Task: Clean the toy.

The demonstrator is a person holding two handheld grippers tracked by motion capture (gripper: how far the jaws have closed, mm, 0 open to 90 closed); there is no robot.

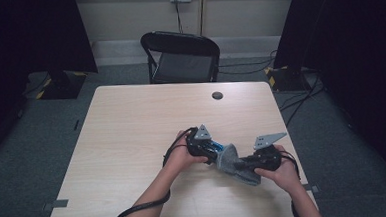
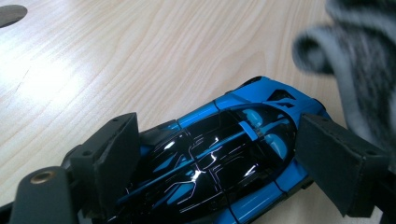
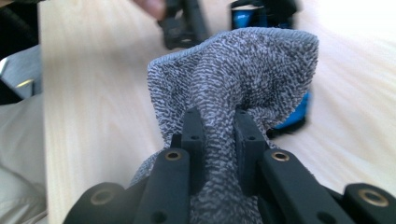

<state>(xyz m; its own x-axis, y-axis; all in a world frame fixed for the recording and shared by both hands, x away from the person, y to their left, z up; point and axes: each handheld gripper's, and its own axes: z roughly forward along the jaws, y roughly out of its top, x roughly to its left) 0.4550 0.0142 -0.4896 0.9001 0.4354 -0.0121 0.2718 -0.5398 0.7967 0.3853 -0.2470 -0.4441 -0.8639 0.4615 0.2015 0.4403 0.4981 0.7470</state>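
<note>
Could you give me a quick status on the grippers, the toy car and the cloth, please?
Left gripper clamped across blue toy car on the table. Right gripper shut on grey cloth, bunched beside the car. Nothing in the way.

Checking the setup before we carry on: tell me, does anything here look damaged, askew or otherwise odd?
Nothing looks damaged or spilled. The left claw clamps a blue toy car, which looks intact, and the right claw pinches a grey cloth bunched beside it over the table.

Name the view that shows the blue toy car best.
The left gripper view: the blue toy car lies large between the left tongs. The high view shows a blue sliver; the right gripper view shows bits behind the grey cloth.
</note>
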